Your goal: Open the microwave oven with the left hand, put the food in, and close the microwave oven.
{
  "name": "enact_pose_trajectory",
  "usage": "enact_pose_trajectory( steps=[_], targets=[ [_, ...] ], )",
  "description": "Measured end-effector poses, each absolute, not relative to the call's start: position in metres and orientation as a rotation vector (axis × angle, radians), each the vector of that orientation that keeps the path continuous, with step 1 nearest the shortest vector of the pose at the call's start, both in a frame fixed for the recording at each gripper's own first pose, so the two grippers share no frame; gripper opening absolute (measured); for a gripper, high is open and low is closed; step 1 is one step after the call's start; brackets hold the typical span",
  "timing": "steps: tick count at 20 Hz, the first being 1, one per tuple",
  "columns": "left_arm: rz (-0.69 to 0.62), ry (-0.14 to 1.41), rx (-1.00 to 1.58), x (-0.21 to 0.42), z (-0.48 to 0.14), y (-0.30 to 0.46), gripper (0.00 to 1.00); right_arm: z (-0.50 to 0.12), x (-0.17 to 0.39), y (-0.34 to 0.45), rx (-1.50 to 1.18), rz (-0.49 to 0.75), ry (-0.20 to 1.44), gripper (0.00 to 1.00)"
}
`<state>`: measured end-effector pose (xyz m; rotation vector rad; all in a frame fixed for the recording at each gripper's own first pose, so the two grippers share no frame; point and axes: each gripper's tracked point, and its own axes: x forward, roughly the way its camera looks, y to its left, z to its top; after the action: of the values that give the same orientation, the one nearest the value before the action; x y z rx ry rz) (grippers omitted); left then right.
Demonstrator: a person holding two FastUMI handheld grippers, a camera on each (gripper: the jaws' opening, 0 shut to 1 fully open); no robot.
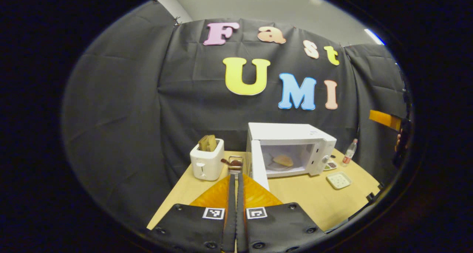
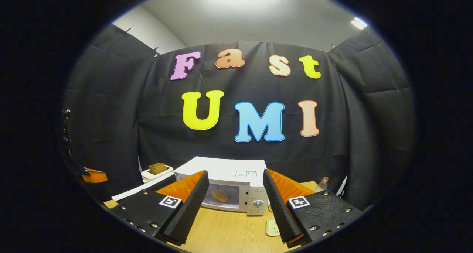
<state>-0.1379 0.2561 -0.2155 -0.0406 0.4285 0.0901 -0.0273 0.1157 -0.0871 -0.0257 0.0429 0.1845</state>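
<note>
The white microwave stands at the back of the wooden table with its door swung open to the left. A flat tan piece of food lies on the plate inside. My left gripper is shut with nothing between its fingers, in front of the door's edge and left of the cavity. In the right gripper view, the microwave and the food lie straight ahead. My right gripper is held open above the table and is empty.
A white toaster with bread stands left of the microwave. A small metal object sits just beyond my left fingertips. A bottle, a small dish and a white square dish are right of the microwave.
</note>
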Motion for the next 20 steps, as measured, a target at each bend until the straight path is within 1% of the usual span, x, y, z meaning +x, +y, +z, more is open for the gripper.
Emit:
enact_pose_trajectory(
  steps=[3, 6, 7, 8, 9, 10, 11, 12, 15, 16, 18, 19, 20],
  targets=[
    [0.107, 0.534, -0.023, -0.149, -0.259, 0.268, 0.07, -0.088, -0.027, 0.113, -0.041, 0.176, 0.051, 0.90],
    [0.066, 0.591, 0.003, -0.158, -0.282, 0.253, 0.08, -0.086, -0.023, 0.109, -0.055, 0.171, 0.056, 0.90],
    [0.035, 0.596, 0.007, -0.159, -0.283, 0.244, 0.05, -0.084, -0.022, 0.107, -0.060, 0.168, 0.052, 0.90],
    [0.009, 0.602, 0.014, -0.161, -0.283, 0.234, 0.08, -0.085, -0.021, 0.105, -0.066, 0.163, 0.050, 0.90],
    [0.004, 0.608, 0.034, -0.162, -0.285, 0.232, 0.05, -0.085, -0.020, 0.103, -0.071, 0.159, 0.049, 0.90],
    [-0.003, 0.614, 0.048, -0.165, -0.283, 0.230, 0.07, -0.088, -0.019, 0.101, -0.077, 0.156, 0.050, 0.90],
    [-0.007, 0.618, 0.057, -0.165, -0.281, 0.228, 0.07, -0.090, -0.018, 0.099, -0.081, 0.154, 0.054, 0.90],
    [-0.011, 0.620, 0.061, -0.165, -0.279, 0.226, 0.10, -0.092, -0.018, 0.099, -0.081, 0.156, 0.057, 0.90],
    [-0.036, 0.623, 0.058, -0.164, -0.273, 0.211, 0.05, -0.091, -0.013, 0.097, -0.079, 0.162, 0.055, 0.90],
    [-0.047, 0.625, 0.056, -0.163, -0.274, 0.204, 0.07, -0.089, -0.012, 0.097, -0.076, 0.163, 0.052, 0.90],
    [-0.056, 0.634, 0.066, -0.159, -0.277, 0.192, 0.08, -0.086, -0.009, 0.095, -0.072, 0.168, 0.047, 0.90],
    [-0.057, 0.634, 0.077, -0.154, -0.278, 0.186, 0.07, -0.083, -0.008, 0.094, -0.072, 0.172, 0.041, 0.90],
    [-0.067, 0.634, 0.077, -0.151, -0.277, 0.177, 0.05, -0.080, -0.006, 0.092, -0.072, 0.173, 0.031, 0.90]
  ],
)
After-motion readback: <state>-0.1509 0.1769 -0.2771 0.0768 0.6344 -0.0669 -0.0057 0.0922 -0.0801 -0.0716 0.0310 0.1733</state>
